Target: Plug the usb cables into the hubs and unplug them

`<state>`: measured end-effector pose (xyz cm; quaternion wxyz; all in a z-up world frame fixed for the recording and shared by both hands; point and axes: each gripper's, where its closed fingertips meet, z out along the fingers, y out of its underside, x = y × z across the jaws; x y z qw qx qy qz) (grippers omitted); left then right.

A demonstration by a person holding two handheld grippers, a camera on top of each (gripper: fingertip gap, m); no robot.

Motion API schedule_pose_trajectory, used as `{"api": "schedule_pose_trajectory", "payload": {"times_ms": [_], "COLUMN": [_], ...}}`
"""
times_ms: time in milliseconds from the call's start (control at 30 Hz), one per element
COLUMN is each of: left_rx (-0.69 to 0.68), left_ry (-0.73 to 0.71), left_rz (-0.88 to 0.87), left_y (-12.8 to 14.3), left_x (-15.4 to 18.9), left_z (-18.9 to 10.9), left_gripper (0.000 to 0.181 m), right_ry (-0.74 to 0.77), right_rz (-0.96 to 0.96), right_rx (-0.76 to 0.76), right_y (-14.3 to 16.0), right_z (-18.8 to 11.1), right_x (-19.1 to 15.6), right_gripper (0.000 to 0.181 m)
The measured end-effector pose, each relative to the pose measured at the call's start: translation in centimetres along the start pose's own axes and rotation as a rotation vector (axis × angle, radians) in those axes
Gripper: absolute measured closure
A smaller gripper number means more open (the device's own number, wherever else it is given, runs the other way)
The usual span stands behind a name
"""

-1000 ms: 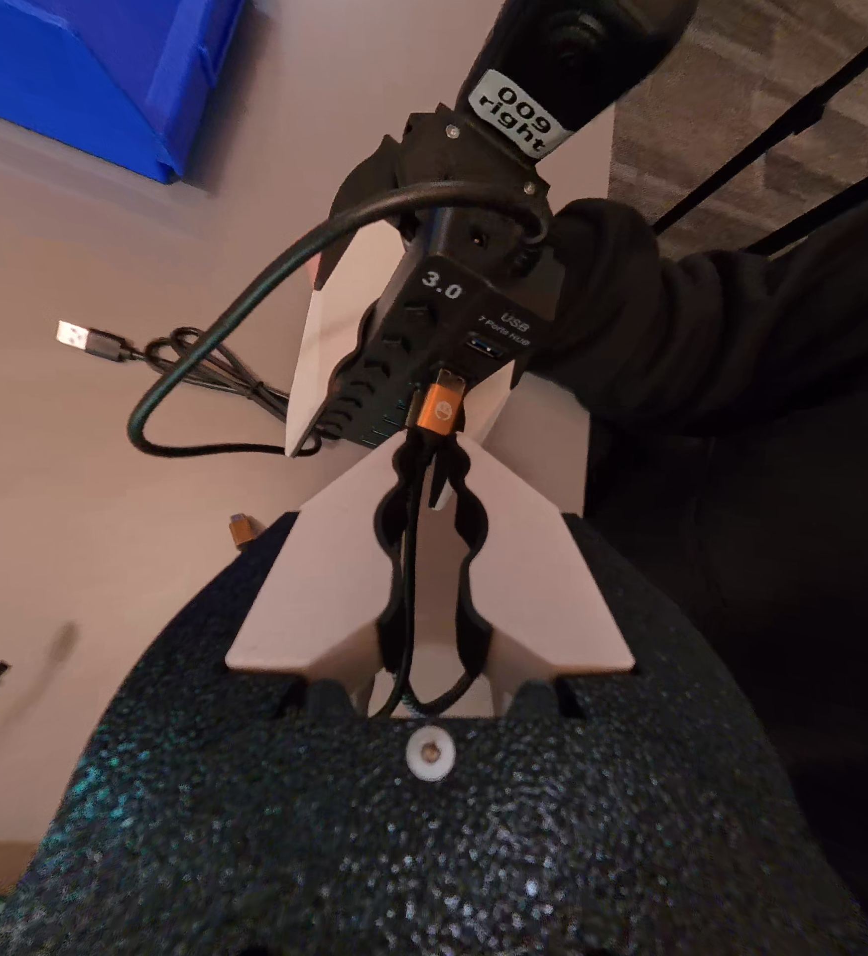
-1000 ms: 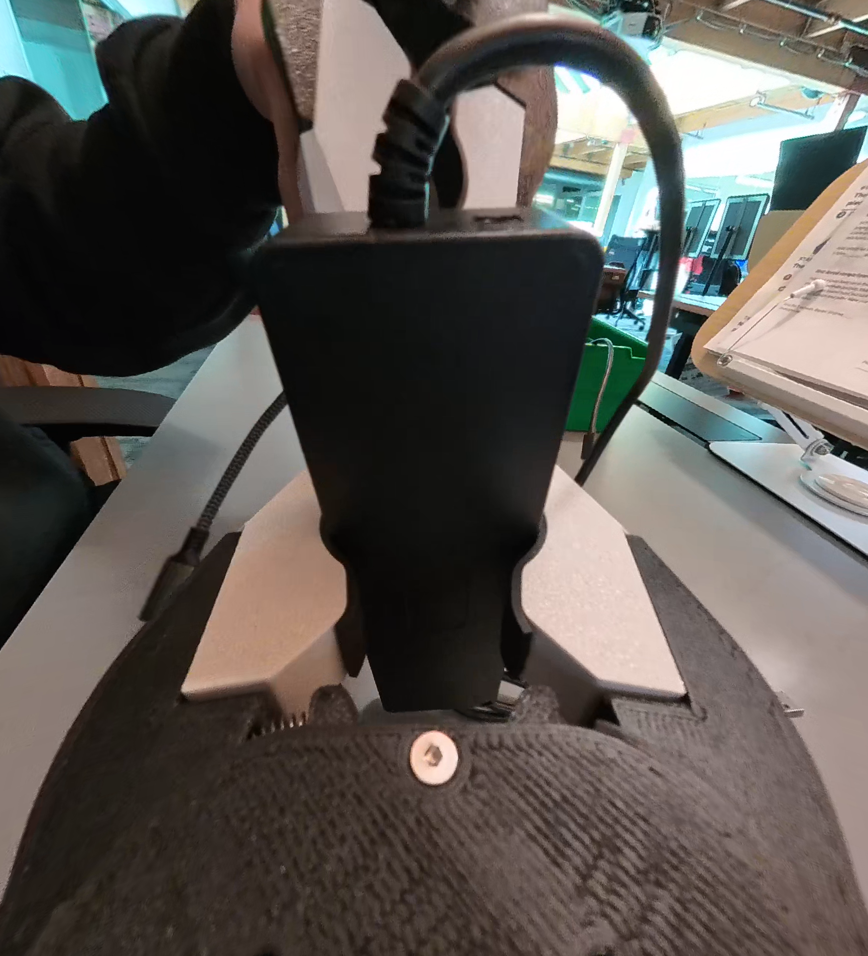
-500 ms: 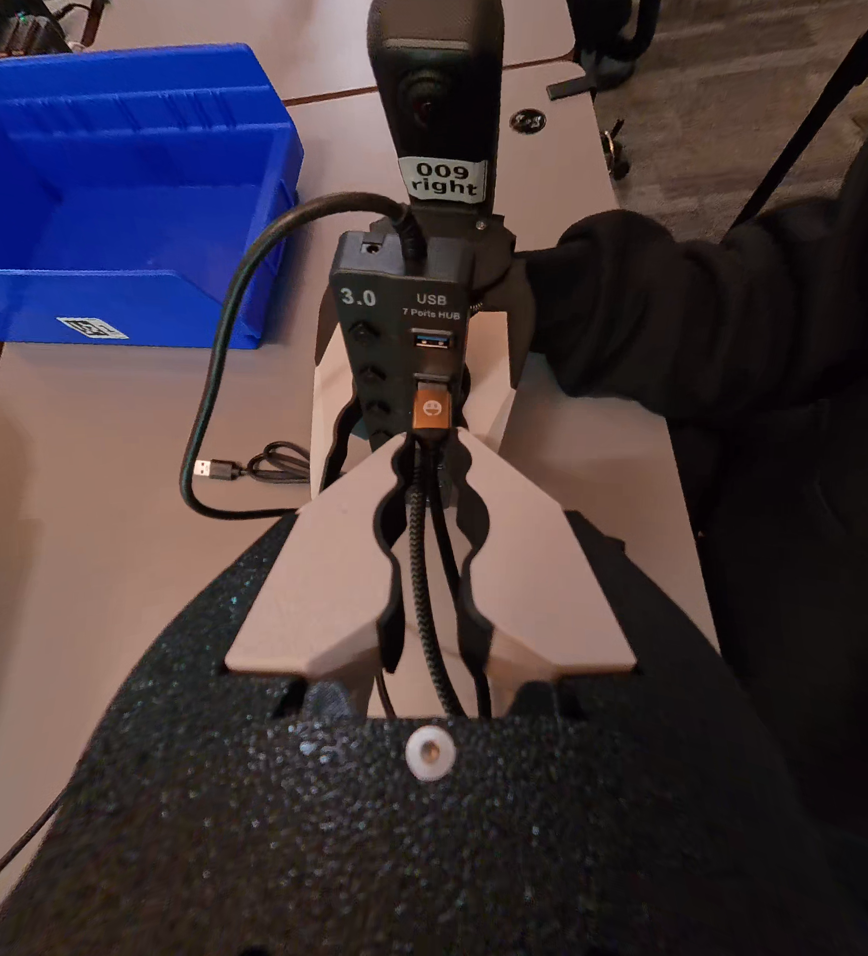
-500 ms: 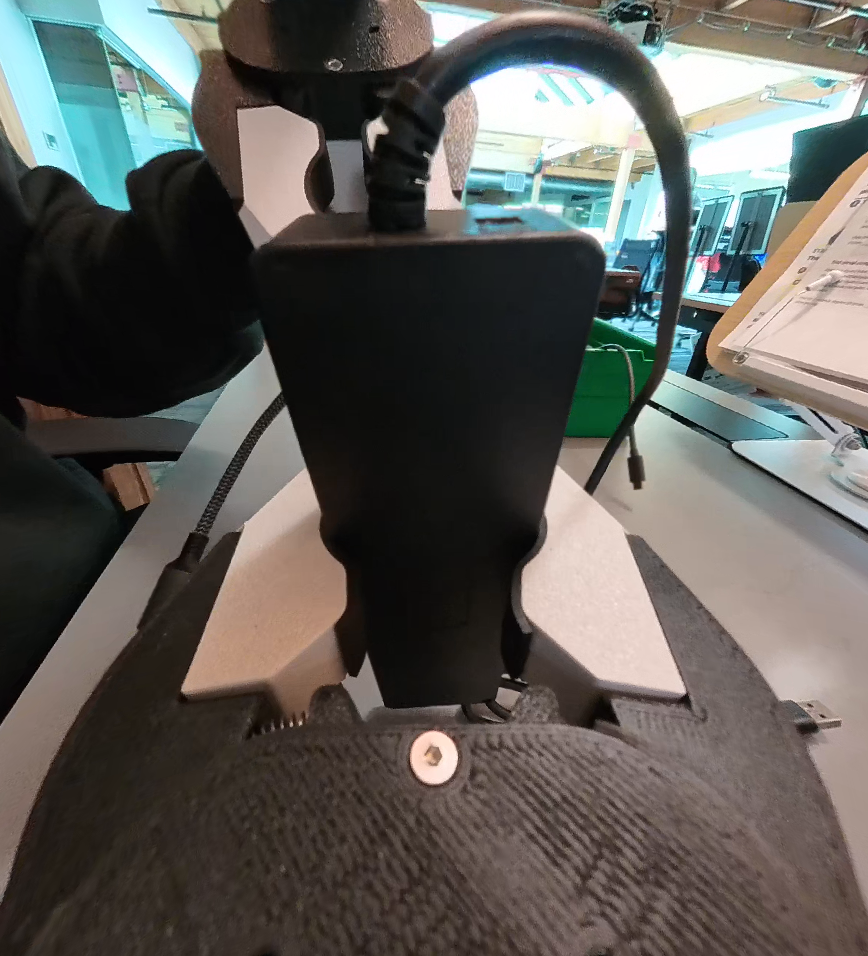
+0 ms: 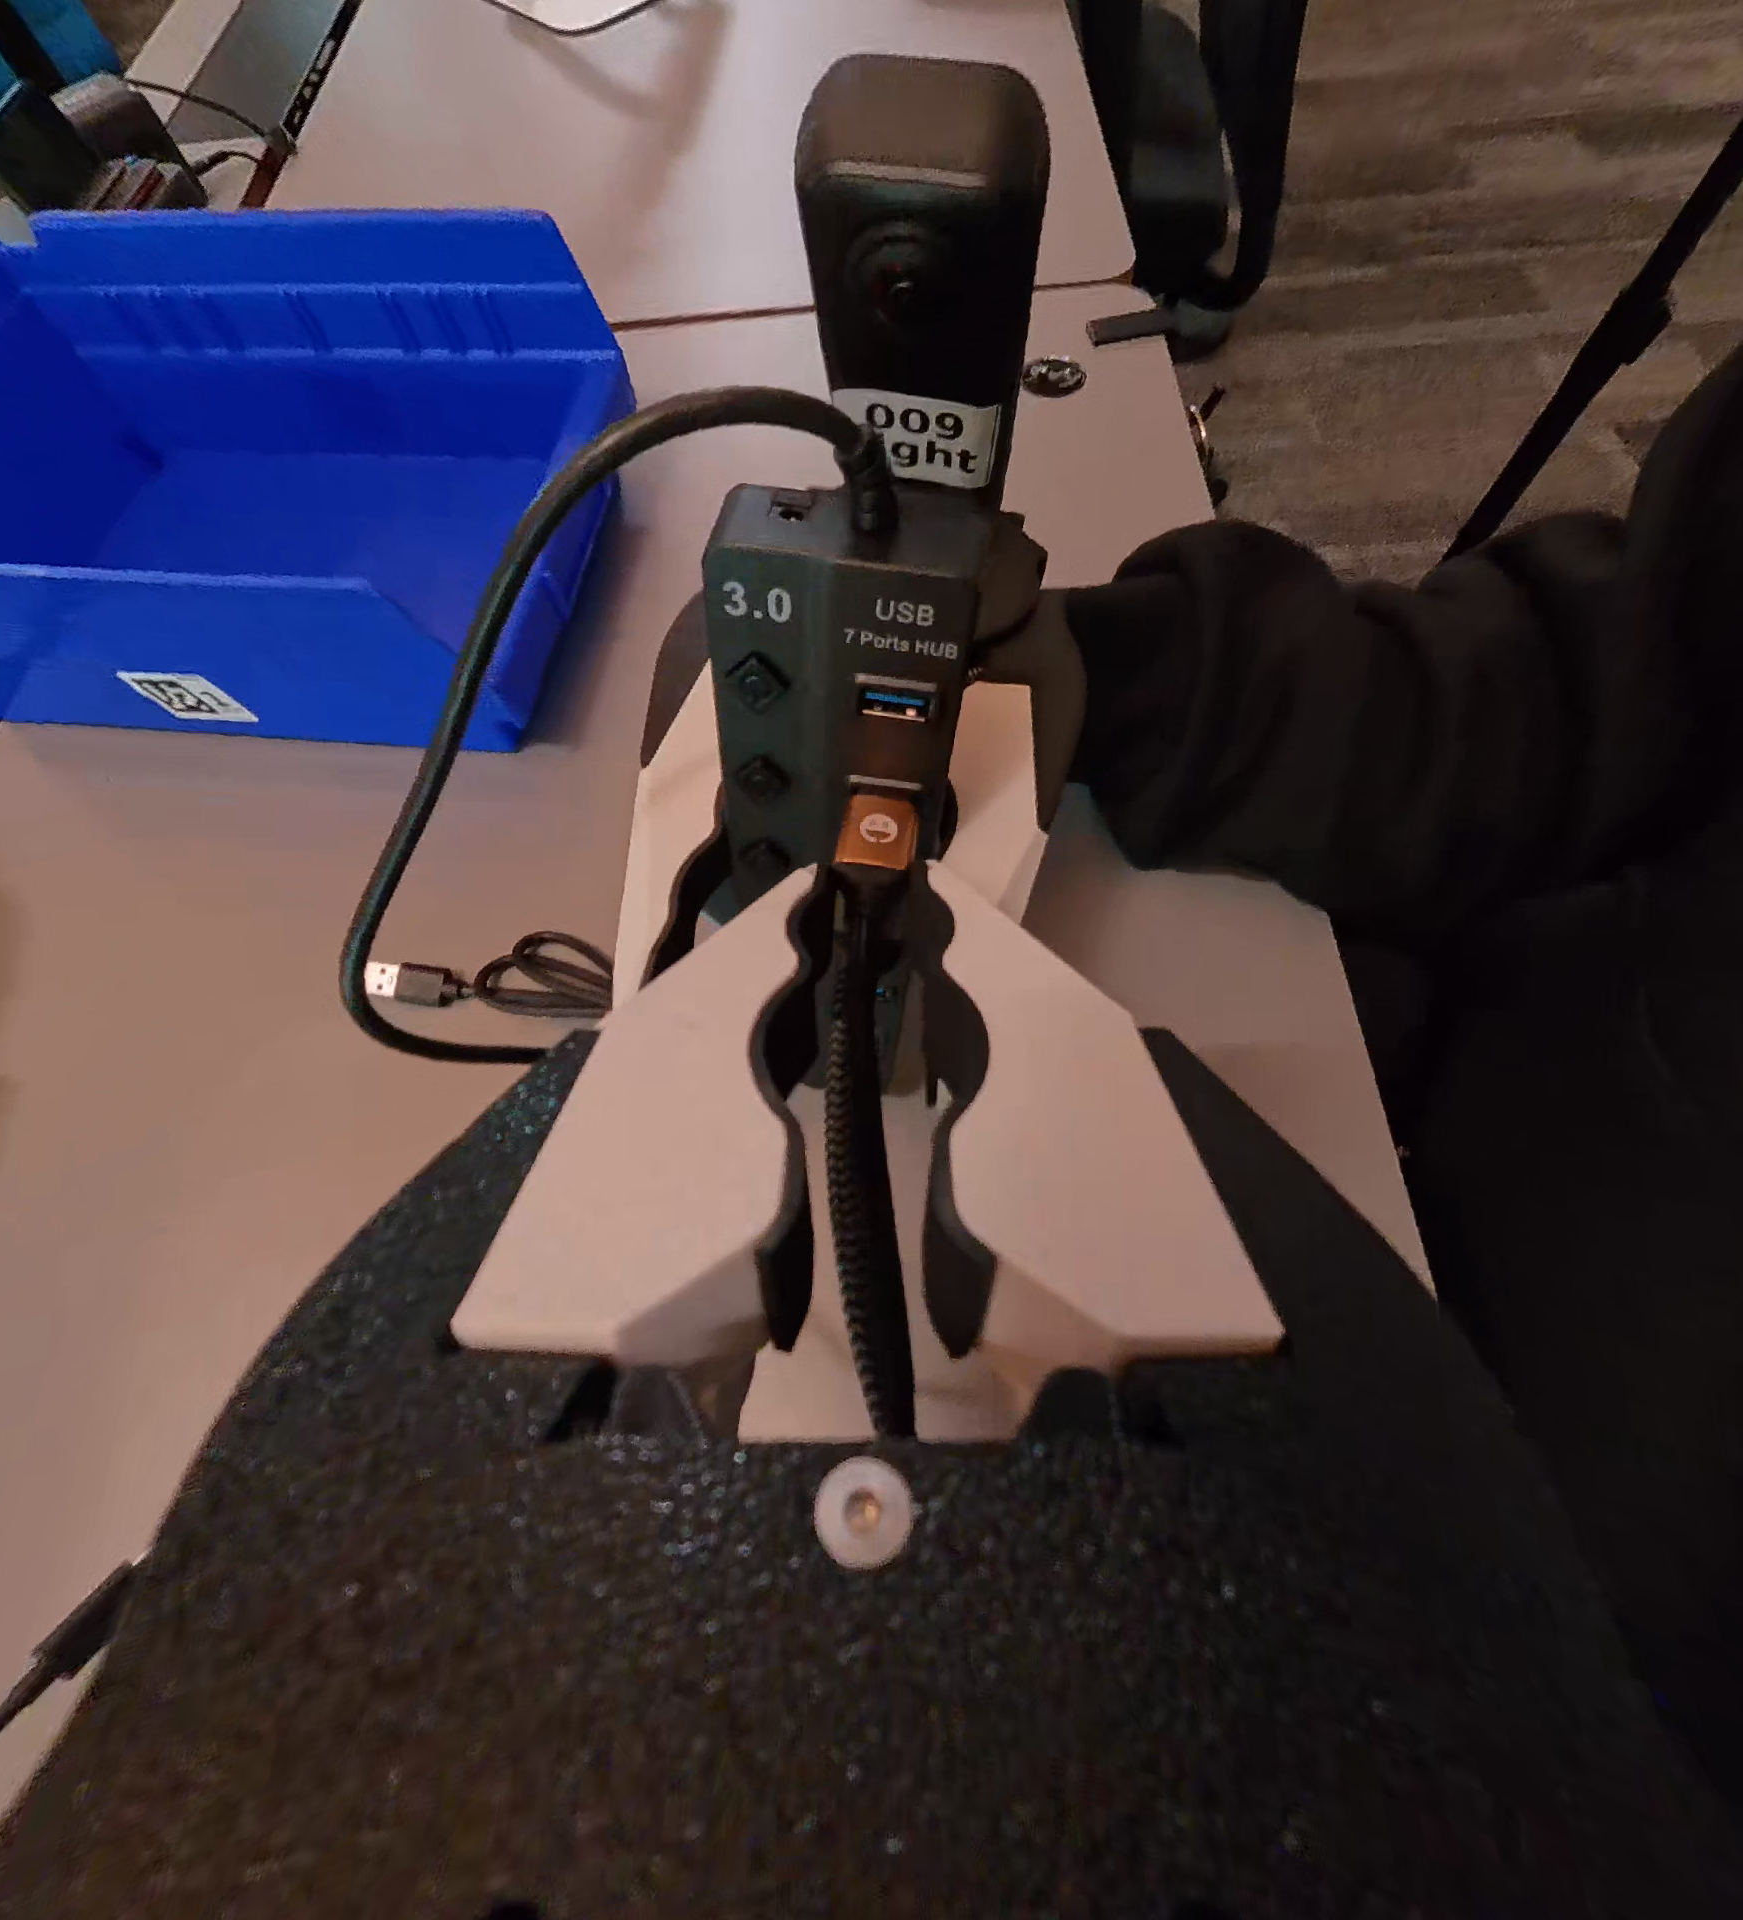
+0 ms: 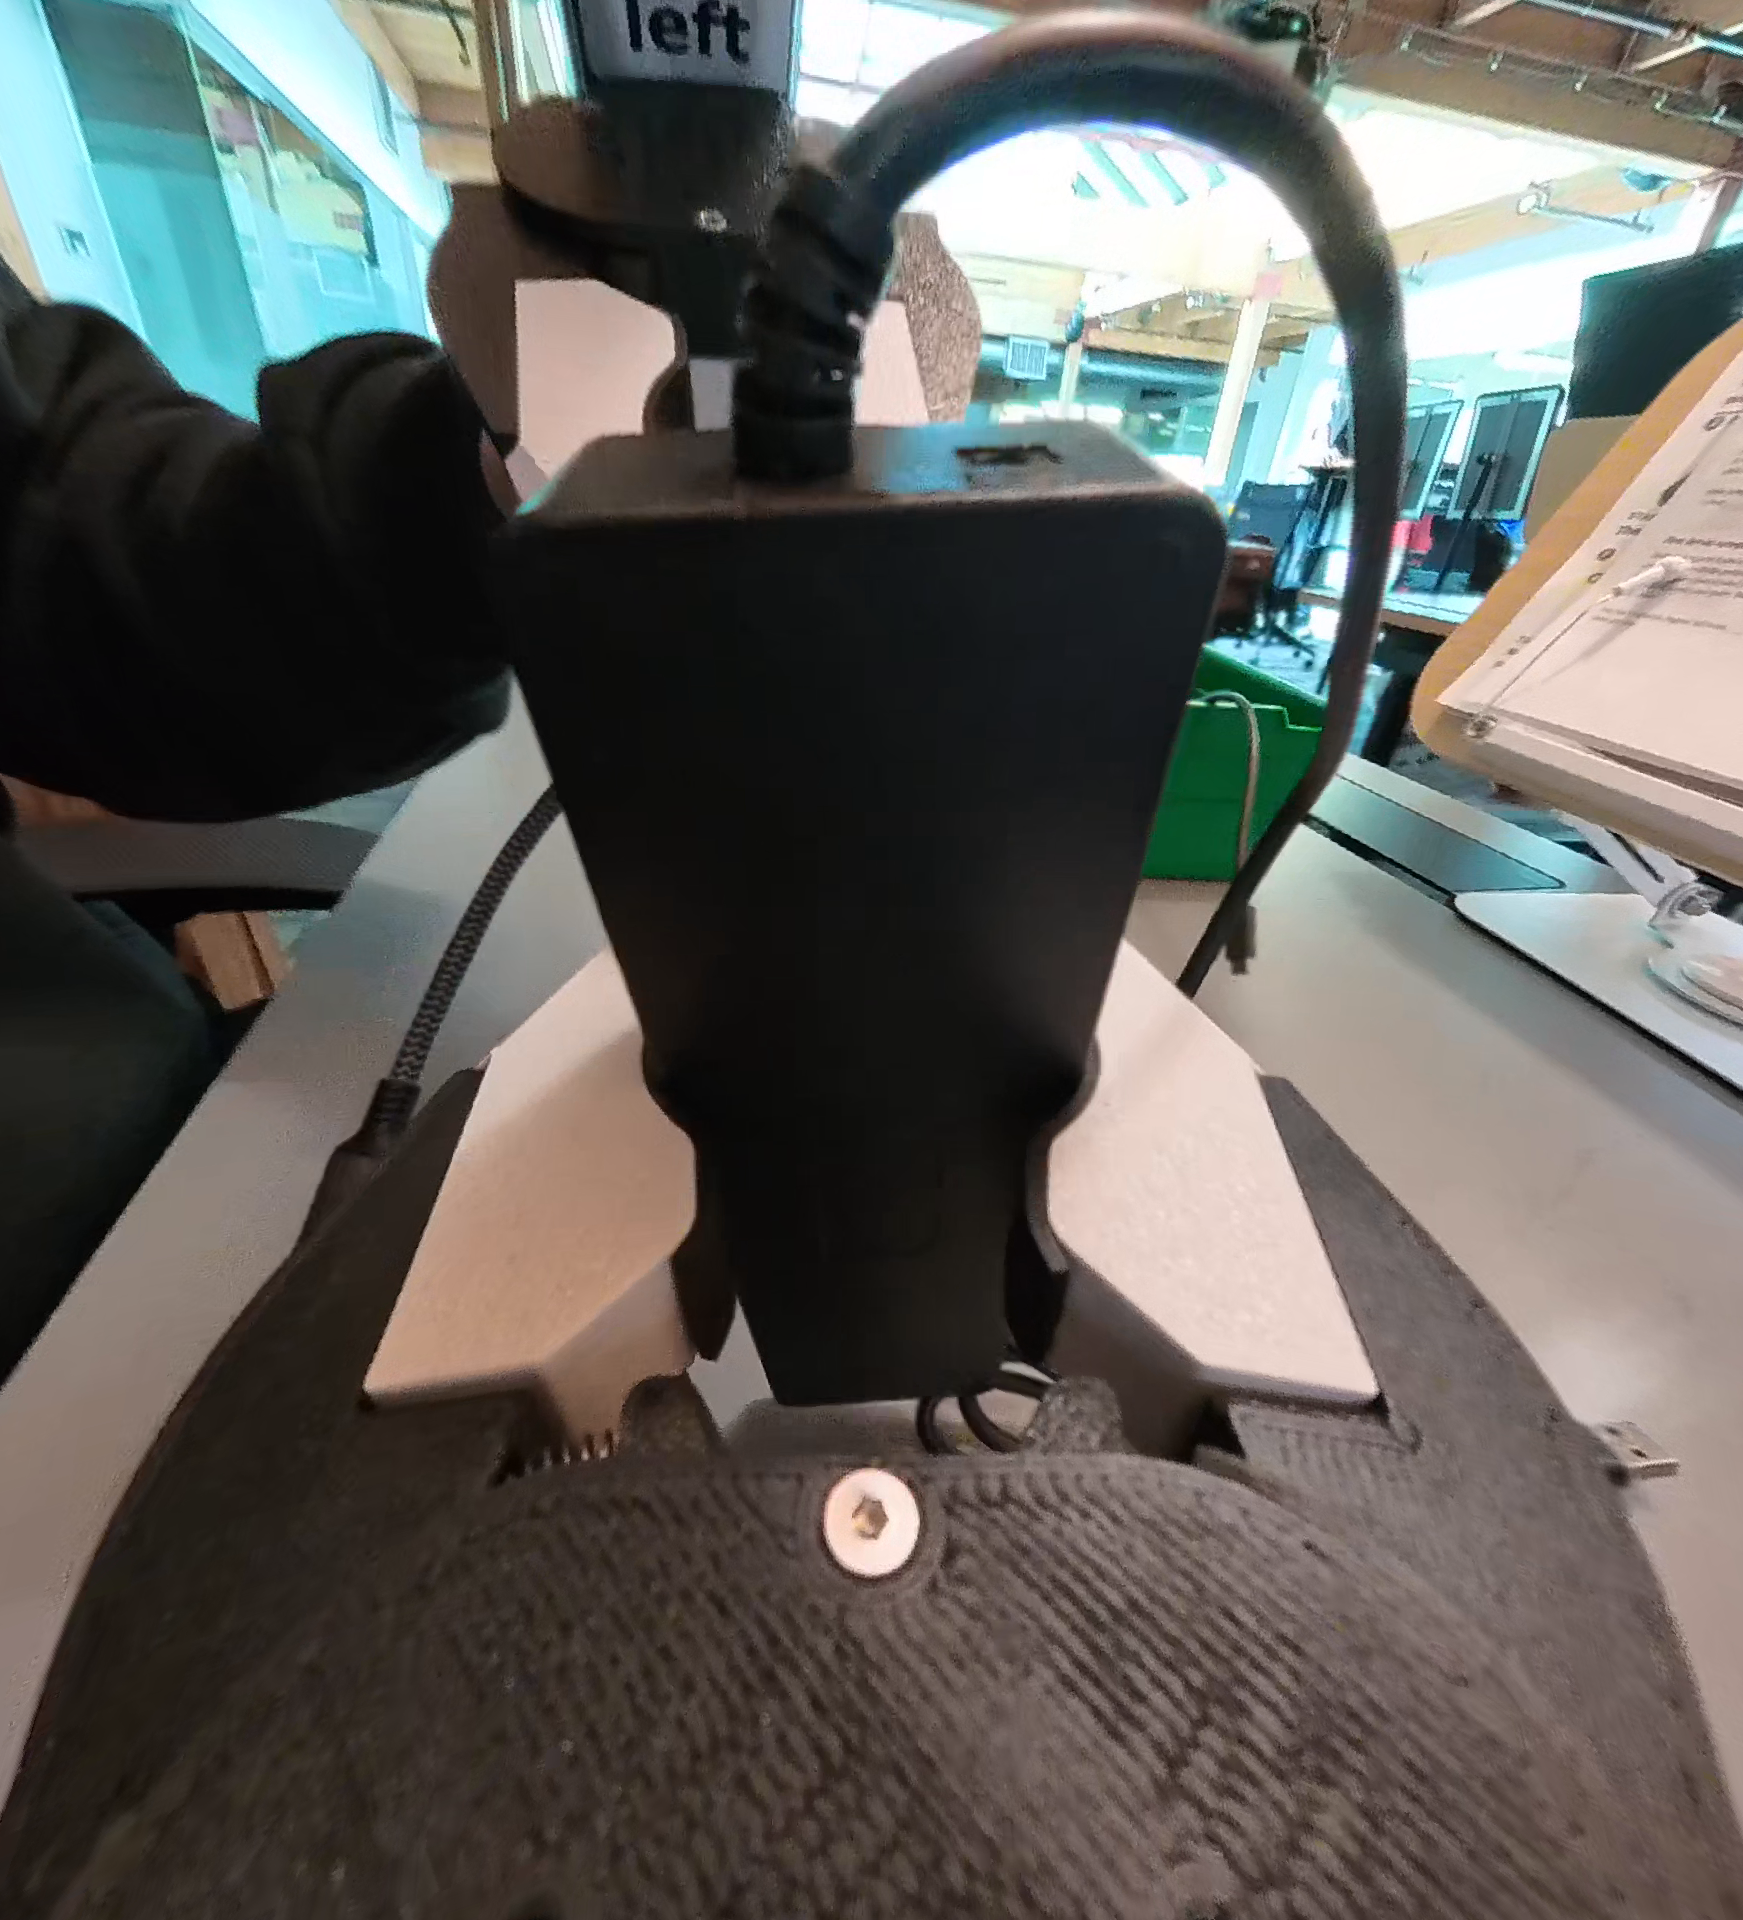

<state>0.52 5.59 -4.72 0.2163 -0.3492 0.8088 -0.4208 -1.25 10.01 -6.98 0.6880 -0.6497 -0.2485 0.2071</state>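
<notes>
Your left tool [image 5: 869, 914] is nearly closed, its fingers [image 5: 659, 1153] pinching the braided cable just behind the orange plug. Your right tool [image 6: 872, 1164] faces it, clamped on the black hub. Your dark sleeve [image 5: 1366, 717] reaches in from the right.

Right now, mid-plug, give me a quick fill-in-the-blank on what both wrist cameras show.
1. The right gripper is shut on the black ____.
2. The plug at the hub's second port has an ____ shell.
3. The bin left of the hub is ____.
4. The left gripper is shut on the plug's braided ____.

Missing: hub; orange; blue; cable
</notes>
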Motion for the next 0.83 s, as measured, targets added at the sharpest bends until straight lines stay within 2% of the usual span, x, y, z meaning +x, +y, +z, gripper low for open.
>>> {"api": "schedule_pose_trajectory", "payload": {"times_ms": [100, 200, 300, 367, 433, 533, 667, 833], "left_rx": [-0.023, 0.046, 0.253, 0.367, 0.396, 0.355, 0.312, 0.243], "left_ry": [-0.048, -0.152, -0.365, -0.438, -0.443, -0.433, -0.357, -0.306], "left_rz": [0.000, 0.014, -0.018, -0.094, -0.178, -0.276, -0.330, -0.342], "left_y": [0.7, 0.0, -2.0, -1.9, 0.1, 4.6, 8.8, 11.2], "left_x": [-0.2, -0.8, -2.9, -3.6, -3.6, -2.6, 0.0, 1.3], "left_z": [-0.2, -1.5, -6.3, -9.6, -11.4, -11.7, -10.0, -7.7], "left_gripper": [0.169, 0.164, 0.150, 0.143, 0.139, 0.134, 0.134, 0.134], "right_ry": [0.043, 0.076, 0.124, 0.162, 0.192, 0.202, 0.152, 0.082], "right_rz": [-0.036, -0.052, -0.043, -0.028, -0.033, -0.057, -0.119, -0.191], "right_rx": [-0.038, 0.005, 0.067, 0.123, 0.154, 0.116, 0.005, -0.128], "right_y": [0.3, -1.0, -2.8, -4.6, -6.4, -8.3, -10.9, -15.5], "right_z": [0.3, 0.5, -0.5, -1.6, -2.6, -3.4, -3.7, -4.6], "right_x": [0.6, 0.9, 1.5, 2.0, 2.2, 1.8, 1.6, 2.8], "right_gripper": [0.119, 0.118, 0.119, 0.119, 0.119, 0.113, 0.119, 0.119]}}
